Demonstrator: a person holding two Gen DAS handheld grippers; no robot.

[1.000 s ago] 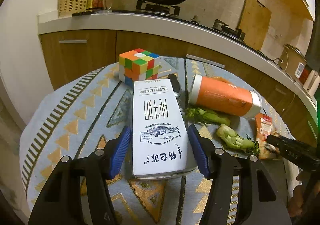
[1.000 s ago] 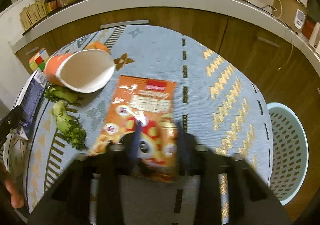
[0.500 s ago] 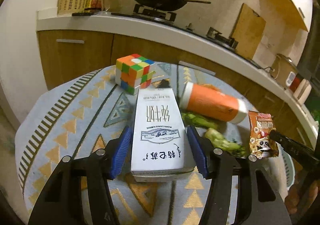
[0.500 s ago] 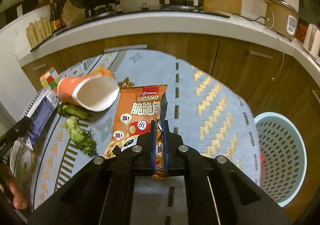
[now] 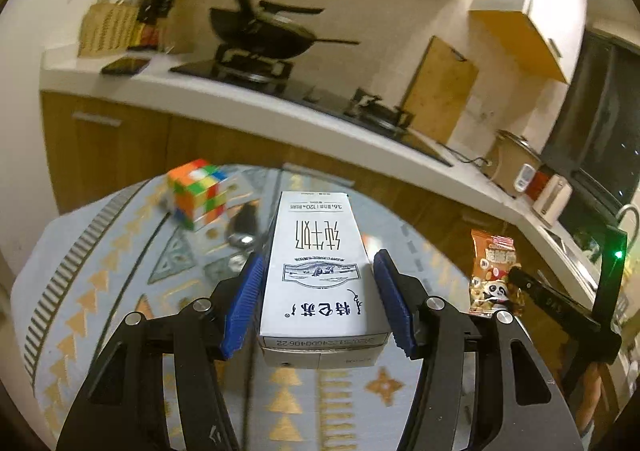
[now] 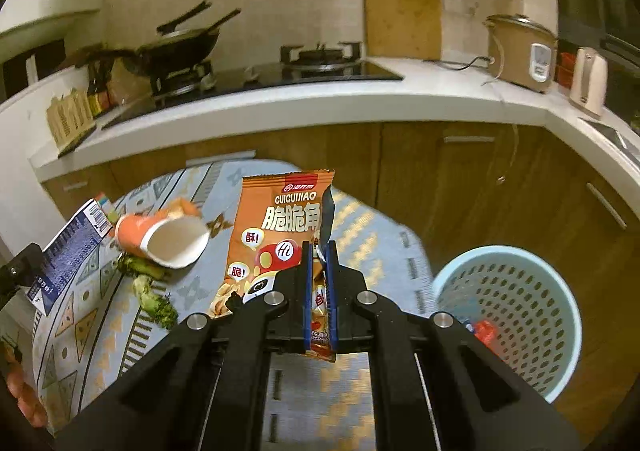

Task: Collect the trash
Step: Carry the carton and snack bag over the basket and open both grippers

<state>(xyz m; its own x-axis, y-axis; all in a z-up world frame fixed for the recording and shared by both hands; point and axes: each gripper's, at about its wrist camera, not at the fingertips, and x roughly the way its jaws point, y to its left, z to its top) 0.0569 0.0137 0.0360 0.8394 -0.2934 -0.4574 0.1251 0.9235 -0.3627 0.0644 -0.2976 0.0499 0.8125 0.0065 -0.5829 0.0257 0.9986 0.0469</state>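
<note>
Holding a white rectangular milk carton [image 5: 316, 271] with black print, the left tongs [image 5: 318, 301] are clamped on its two sides, blue ribbed pads [image 5: 244, 301] against it. Landmark: this carton, which looks lifted above the round surface [image 5: 100, 291] covered in a pale blue cloth with gold triangles.
- Multicoloured puzzle cube [image 5: 198, 193]: left of the carton's far end, on the cloth.
- Dark spoon-like item [image 5: 242, 229]: between cube and carton, blurred.
- Orange snack bag [image 5: 494, 275]: right of the carton, held up off the cloth by the black right tongs.

Right wrist view. The right tongs [image 6: 319, 291] are pressed together on the lower edge of the snack bag, which stands upright above the cloth.
- Orange paper cup [image 6: 164, 241] with white inside: on its side, between the carton at far left and the bag.
- Green vegetable scraps [image 6: 150, 289]: just in front of the cup.
- Pale blue perforated plastic bin [image 6: 516, 311]: on the floor, well right of the carton, with something red inside.
</note>
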